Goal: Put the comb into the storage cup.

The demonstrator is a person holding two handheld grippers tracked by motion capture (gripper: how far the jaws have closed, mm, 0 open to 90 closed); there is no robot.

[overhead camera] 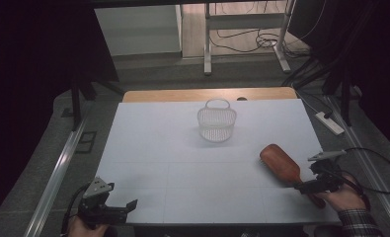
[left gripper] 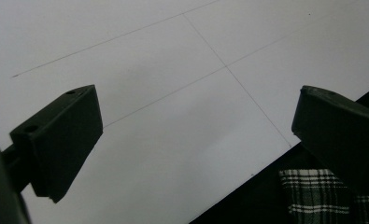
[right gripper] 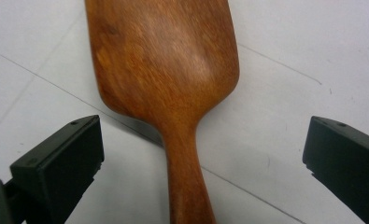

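Left gripper (overhead camera: 114, 210) sits at the near left corner of the white table (overhead camera: 182, 148), held in a hand at the bottom edge, grey plate on top, pointing right and a bit away. In the left gripper view its jaws stand wide apart with nothing between them, just bare tabletop with thin grid lines, and a plaid sleeve (left gripper: 313, 196) past the table edge at lower right. Mid-table, toward the far side, stands a clear basket (overhead camera: 216, 121), upright, handle loop on top, well apart from both grippers. Right of centre, near side: the brush (overhead camera: 280, 165), wooden, lying flat with its smooth back up. Long axis runs diagonal in the high view, broad paddle head pointing far-left toward the basket side, handle pointing near-right toward the person's right hand (overhead camera: 343, 197). Bristles just show as a dark fringe along the head's left edge. Right gripper (overhead camera: 311, 186) is at the handle end, held in that hand, cable looping off to the right. In the right gripper view the brush (right gripper: 173, 93) runs straight up the middle: handle comes from the bottom centre between the two jaws, head widens away from the gripper. Jaws wide open, one on each side of the handle, clear gaps on both sides, pads not touching the wood. So the handle lies between the open jaws, roughly centred, in line with the gripper's own axis, not gripped. The brush rests on the table.
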